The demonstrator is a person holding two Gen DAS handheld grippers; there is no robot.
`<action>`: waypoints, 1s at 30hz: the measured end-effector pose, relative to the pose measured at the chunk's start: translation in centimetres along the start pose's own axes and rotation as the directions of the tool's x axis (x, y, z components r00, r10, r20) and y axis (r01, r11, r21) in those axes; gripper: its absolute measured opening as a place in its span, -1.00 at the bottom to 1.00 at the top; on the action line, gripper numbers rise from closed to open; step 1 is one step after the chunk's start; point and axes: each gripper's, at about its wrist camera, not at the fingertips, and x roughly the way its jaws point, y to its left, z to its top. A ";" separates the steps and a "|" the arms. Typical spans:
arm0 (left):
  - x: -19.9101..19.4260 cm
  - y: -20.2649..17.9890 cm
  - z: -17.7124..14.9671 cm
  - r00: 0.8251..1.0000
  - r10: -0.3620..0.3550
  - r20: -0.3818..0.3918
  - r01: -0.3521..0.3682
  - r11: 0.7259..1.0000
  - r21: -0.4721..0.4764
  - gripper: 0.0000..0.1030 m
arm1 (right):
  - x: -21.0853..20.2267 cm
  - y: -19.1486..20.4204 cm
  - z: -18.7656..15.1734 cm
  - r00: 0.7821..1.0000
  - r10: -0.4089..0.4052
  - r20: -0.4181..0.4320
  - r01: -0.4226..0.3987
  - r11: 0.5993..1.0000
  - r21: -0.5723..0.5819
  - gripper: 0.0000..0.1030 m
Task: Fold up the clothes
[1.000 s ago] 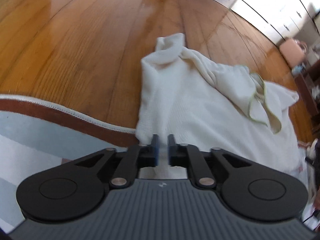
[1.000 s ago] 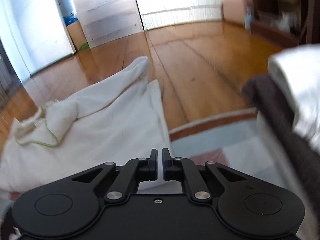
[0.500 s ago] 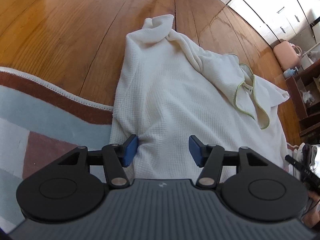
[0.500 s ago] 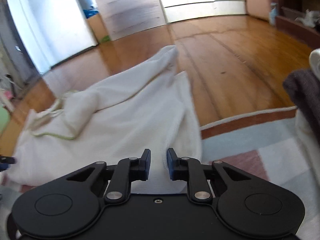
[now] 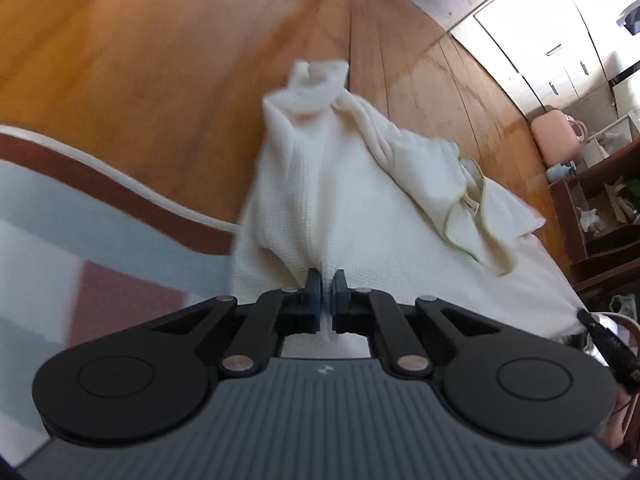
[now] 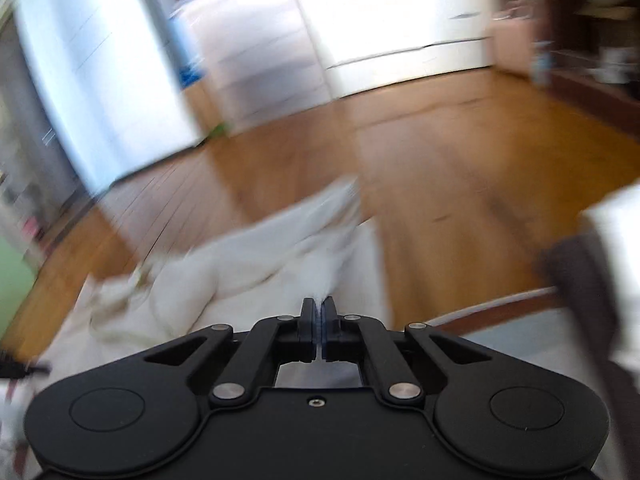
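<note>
A white waffle-knit garment (image 5: pixel 360 216) with a green-edged neckline lies partly on the wooden floor and partly on a rug. My left gripper (image 5: pixel 326 289) is shut on a pinched fold at its near hem. A sleeve runs off toward the far end. In the blurred right wrist view, my right gripper (image 6: pixel 319 312) is shut on the same white garment (image 6: pixel 248 268) near its edge, and the cloth rises into the jaws.
A rug (image 5: pixel 80 232) with blue, white and rust blocks and a brown border lies at the left. Dark and white folded clothes (image 6: pixel 592 272) sit at the right. A pink case (image 5: pixel 554 136), a wooden shelf (image 5: pixel 592 224) and white cabinets (image 6: pixel 400 24) stand beyond.
Both grippers opened half a second ago and have shut again on the garment's near edge. The cloth is now bunched and pulled up at both jaws. The right view is blurred by motion.
</note>
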 end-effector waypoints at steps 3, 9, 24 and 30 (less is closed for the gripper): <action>1.6 1.0 -1.2 0.996 0.052 -0.073 -0.055 0.997 -0.049 -0.92 | 1.2 0.8 -3.0 0.980 -0.162 -0.115 0.144 0.977 -0.155 -0.96; 1.4 -1.9 -1.2 0.989 0.150 0.001 -0.148 0.979 0.138 -0.92 | 0.9 3.5 -5.7 0.962 -0.268 -0.042 0.258 0.951 -0.170 -0.96; -1.0 -1.3 0.5 0.934 0.327 0.148 -0.352 0.914 0.203 -0.62 | 2.2 5.0 -6.3 0.878 -0.448 -0.168 0.359 0.849 -0.388 -0.98; 1.7 -5.4 4.8 0.926 0.241 0.290 -0.357 0.811 0.464 0.29 | 1.6 7.5 -2.4 0.846 -0.519 -0.123 0.416 0.786 -0.457 -0.38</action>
